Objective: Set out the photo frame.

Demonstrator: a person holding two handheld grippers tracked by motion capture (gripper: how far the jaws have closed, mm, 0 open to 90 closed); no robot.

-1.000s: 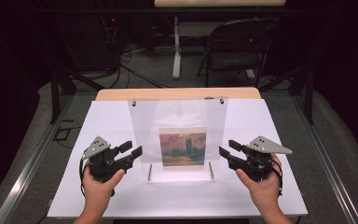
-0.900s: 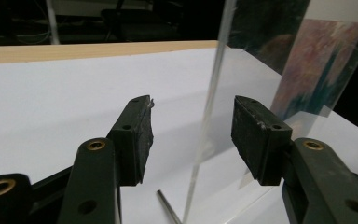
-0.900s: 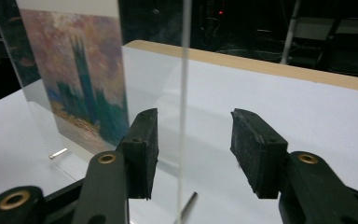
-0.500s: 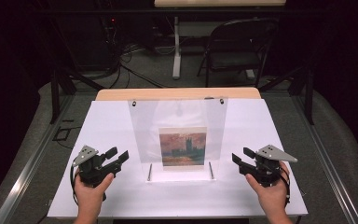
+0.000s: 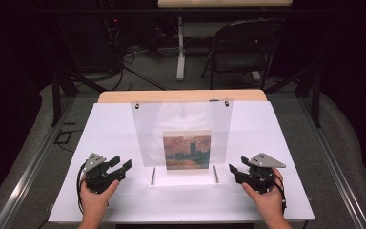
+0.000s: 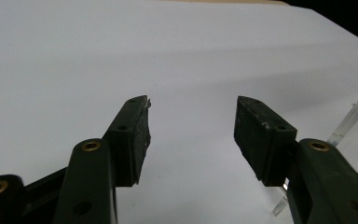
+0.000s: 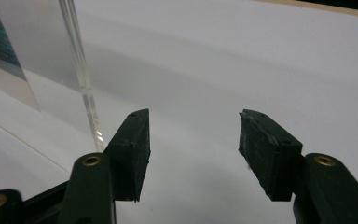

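Nearest the person, both hands rest low on the white table (image 5: 100,129), one at each front corner. The left gripper (image 5: 120,165) has its jaws spread with nothing between them, and the left gripper view shows bare table ahead and a clear edge off to one side. The right gripper (image 5: 235,171) is likewise spread and empty; in the right gripper view the stand's clear side edge (image 7: 81,77) rises just beside one jaw.

Between the two grippers, a little farther back, stands a clear plastic stand (image 5: 145,138), leaning slightly, its foot on the table at the middle. A picture (image 5: 187,149) sits in its lower half, facing the person.

The step in hand looks like a two-sided approach to the stand. To do it well, I would bring both grippers in level and together, each set square to its own side edge, so the sheet is not pushed sideways or twisted. Clear plastic is slick and thin, so the pads should close low and gently, near the foot.

The picture is roughly square, with a red and orange sky over dark blue towers and water. Two small fasteners mark the stand's top corners, and two thin metal rods stand at its base.
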